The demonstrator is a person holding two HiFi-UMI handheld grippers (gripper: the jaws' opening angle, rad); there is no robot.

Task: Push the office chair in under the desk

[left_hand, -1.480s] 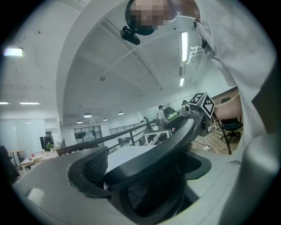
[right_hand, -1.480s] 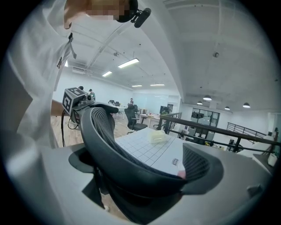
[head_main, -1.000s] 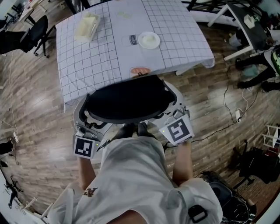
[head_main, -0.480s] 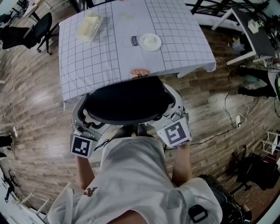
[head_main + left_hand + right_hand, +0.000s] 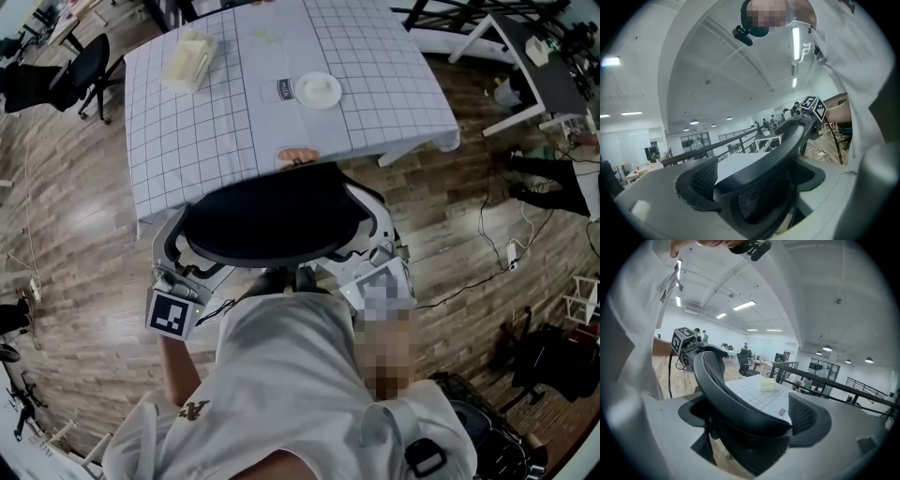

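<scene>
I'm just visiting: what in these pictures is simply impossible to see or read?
Head view: the office chair shows only its backrest top; seat and wheels are hidden beneath it and the person's body.
Head view: a blur patch covers part of the right tool.
Head view: the small label on the desk is too small to read.
Under the desk: hidden by its cloth.

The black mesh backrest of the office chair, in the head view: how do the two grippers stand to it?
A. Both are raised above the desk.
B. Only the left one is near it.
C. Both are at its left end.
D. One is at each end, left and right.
D: the left gripper is on the left end of the black mesh backrest, and the right gripper is on its right end.
</scene>
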